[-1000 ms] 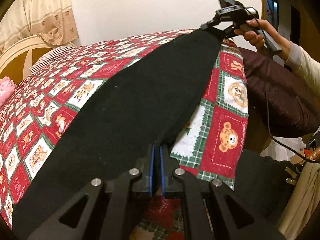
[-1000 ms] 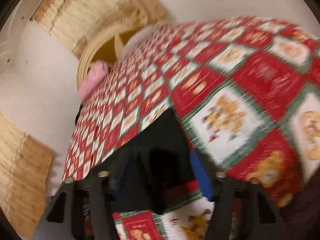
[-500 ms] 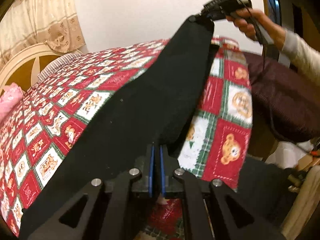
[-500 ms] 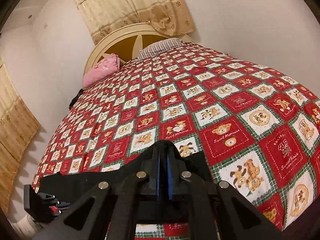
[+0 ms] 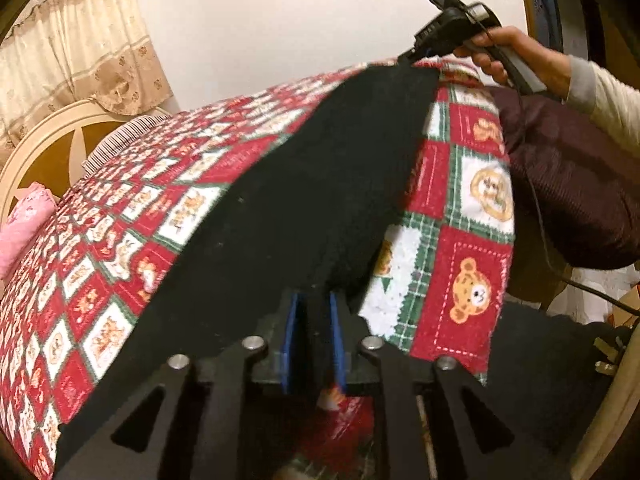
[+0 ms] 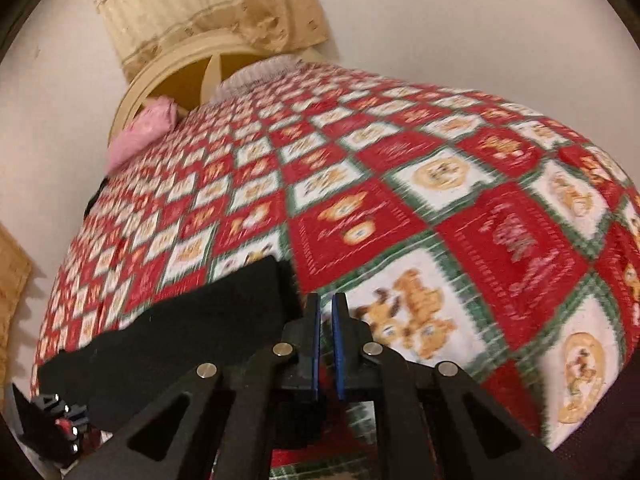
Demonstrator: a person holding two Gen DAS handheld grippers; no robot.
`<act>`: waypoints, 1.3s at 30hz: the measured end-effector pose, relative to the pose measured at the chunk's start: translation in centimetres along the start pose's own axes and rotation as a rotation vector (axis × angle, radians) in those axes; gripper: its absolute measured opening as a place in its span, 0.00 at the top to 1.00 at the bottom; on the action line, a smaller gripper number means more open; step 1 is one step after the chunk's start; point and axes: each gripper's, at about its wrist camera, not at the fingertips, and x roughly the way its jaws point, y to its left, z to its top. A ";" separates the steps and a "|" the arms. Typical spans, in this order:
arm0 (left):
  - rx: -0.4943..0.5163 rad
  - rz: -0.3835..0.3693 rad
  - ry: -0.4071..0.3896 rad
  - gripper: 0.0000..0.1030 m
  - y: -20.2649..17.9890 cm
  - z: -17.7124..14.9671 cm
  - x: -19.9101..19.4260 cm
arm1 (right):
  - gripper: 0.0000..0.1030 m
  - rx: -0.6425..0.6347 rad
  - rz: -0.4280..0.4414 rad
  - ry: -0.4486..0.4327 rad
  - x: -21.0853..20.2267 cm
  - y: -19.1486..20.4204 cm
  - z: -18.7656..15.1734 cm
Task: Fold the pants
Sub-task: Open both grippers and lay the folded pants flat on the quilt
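Black pants spread long across the near edge of the bear quilt, one end at each gripper. Pulled out long like this so the cloth goes flat and has no bumps before the fold.

Left gripper low at the near edge of the quilt, blue pads a little way apart with thick black cloth filling the gap. Pinching that end of the pants, by the look of it. Pointed along the quilt, flat and level.

Right gripper up at the far corner of the quilt, tips right at the other end of the pants. Held in a bare hand, wrist tipped so the fingers point down at the quilt. Pads nearly closed, only a thin slit between them. Hard to say if any cloth sits in that slit: own view blurry, with the pants just beside the fingers and quilt showing through. Could be holding the very edge, could be free.

Fold not made yet; pants only one layer on the quilt.
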 end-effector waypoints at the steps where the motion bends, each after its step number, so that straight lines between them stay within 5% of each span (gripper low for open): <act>1: -0.008 0.006 -0.011 0.69 0.3 0.0 -0.5 | 0.94 0.002 -0.005 -0.016 -0.4 -0.1 0.2; 3: -0.027 0.034 -0.042 0.49 1.2 0.0 -1.6 | 0.94 -0.024 0.000 -0.049 -1.7 0.8 0.6; 4: -0.039 0.051 -0.054 0.47 1.8 -0.1 -2.1 | 0.94 -0.042 0.021 -0.058 -2.2 1.7 0.7; 9: -0.091 0.118 -0.028 0.47 4.4 -0.7 -1.7 | 0.94 -0.204 0.191 0.001 -1.3 8.3 0.0; 15: -0.063 0.078 0.077 0.45 3.5 -3.4 1.0 | 0.94 -0.261 0.108 0.157 4.7 11.3 -1.8; 21: -0.134 0.092 0.049 0.37 4.9 -4.0 0.1 | 0.94 -0.219 0.083 0.141 4.1 12.0 -2.0; 27: -0.216 0.143 0.077 0.36 6.5 -4.1 0.1 | 0.93 -0.426 0.260 0.163 2.4 22.2 -6.8; 32: -0.293 0.174 0.105 0.35 7.9 -4.7 0.2 | 0.59 -0.507 0.414 0.227 3.0 28.9 -11.6; 39: -0.347 0.185 0.120 0.35 9.3 -5.9 0.5 | 0.59 -0.524 0.470 0.356 5.4 31.9 -17.2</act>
